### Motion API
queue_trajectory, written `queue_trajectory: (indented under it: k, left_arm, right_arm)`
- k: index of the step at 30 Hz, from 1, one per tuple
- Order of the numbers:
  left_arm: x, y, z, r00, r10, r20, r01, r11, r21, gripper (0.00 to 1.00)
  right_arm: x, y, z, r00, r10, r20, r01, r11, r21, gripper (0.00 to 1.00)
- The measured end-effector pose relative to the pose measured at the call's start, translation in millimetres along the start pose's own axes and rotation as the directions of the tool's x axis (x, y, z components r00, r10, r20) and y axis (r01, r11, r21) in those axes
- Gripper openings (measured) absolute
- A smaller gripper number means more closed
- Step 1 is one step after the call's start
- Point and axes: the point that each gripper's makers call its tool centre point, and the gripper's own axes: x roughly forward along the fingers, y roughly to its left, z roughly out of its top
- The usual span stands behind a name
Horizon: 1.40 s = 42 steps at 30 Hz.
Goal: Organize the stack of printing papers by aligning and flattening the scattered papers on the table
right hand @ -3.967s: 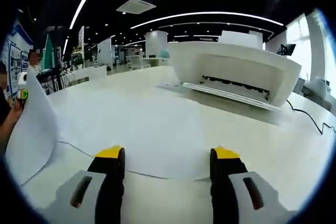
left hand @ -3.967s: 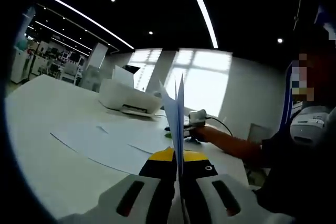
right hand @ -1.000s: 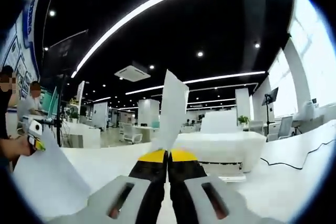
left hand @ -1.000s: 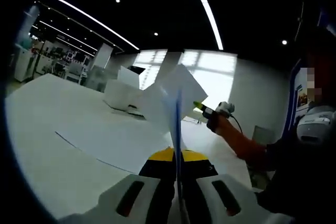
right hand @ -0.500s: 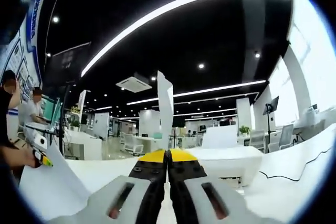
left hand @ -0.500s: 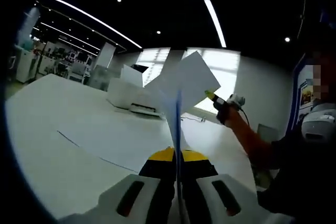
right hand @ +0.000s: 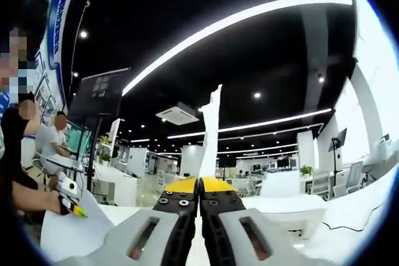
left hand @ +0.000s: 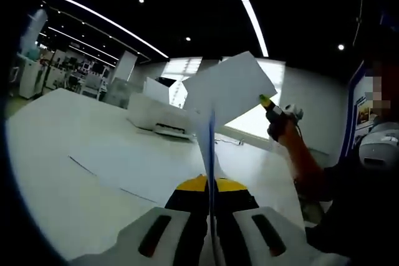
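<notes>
The white printing papers (left hand: 227, 88) are lifted off the table (left hand: 56, 147), held up in the air between your two tools; in the left gripper view you see them edge-on close to the camera, then fanning out into a broad flat sheet against the bright window, and at least one more sheet (left hand: 143, 169) lies flat on the tabletop below. Your left gripper (left hand: 211, 186) has its yellow-tipped jaws pressed together on the near edge of the papers. Your right gripper (right hand: 199, 185) is likewise clamped on the papers, which rise as a thin white strip (right hand: 210, 132) from between its closed jaws. A white printer (left hand: 159, 119) sits further back on the table.
</notes>
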Motion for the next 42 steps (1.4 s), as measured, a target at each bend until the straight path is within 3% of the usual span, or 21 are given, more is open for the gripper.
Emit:
queue_trajectory:
  k: [18,25,30,32,37,42]
  left_arm:
    - [0,1.0,1.1,1.0,-0.006,0.003,0.006,1.0,-0.001,0.06]
    - [0,0.9,0.9,1.0,-0.007,0.004,0.007,1.0,-0.001,0.06]
    - [0,0.2,0.5,1.0,-0.006,0.003,0.006,1.0,-0.001,0.06]
    - [0,0.4,0.4,1.0,-0.006,0.002,0.006,1.0,-0.001,0.06]
    - [1,0.8,-0.2,1.0,-0.003,-0.002,0.003,1.0,0.001,0.06]
    - [1,2.2,-0.9,1.0,0.005,-0.007,-0.005,1.0,0.006,0.06]
  right_arm:
    - [-4,66,20.4,0.991,0.13,0.017,-0.13,0.991,-0.023,0.0]
    - [-15,102,21.3,0.971,0.229,0.066,-0.234,0.968,0.093,0.0]
    - [-26,106,0.7,0.97,0.234,0.061,-0.241,0.952,0.186,0.0]
    - [-35,104,-21.2,0.974,0.221,0.04,-0.223,0.935,0.274,0.0]
    - [-44,100,-55.0,0.98,0.201,-0.011,-0.185,0.922,0.34,0.0]
    - [-51,103,-82.4,0.978,0.198,-0.071,-0.161,0.923,0.35,0.0]
